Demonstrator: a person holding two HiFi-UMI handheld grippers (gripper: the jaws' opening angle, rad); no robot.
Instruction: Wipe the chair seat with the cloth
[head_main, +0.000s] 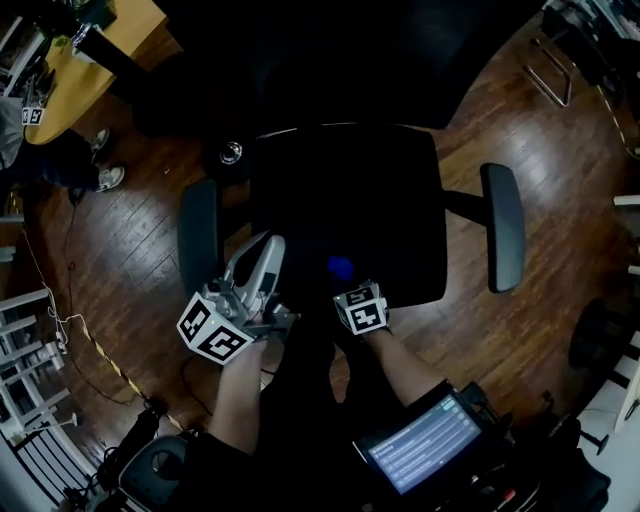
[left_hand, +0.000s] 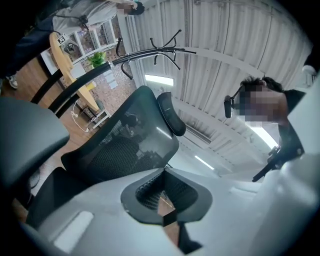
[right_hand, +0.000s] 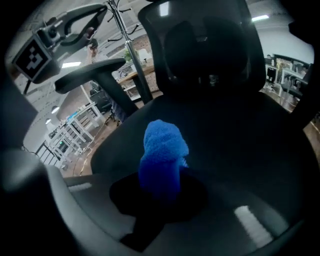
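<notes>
Right gripper (right_hand: 160, 187) clamped on the blue cloth (right_hand: 162, 147) at the chair seat (head_main: 350, 190); left gripper (left_hand: 170, 217) closed, empty; wiping apparently starting; next, press down and sweep.

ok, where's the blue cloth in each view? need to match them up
Head view: cloth just ahead of the right gripper, over the front of the chair seat.
Left gripper view: not in it.
Right gripper view: centre, pinched between that gripper's fingers, sticking up.
Shared landmark: the black chair, seen from above in the head view; its backrest shows in both gripper views.
</notes>
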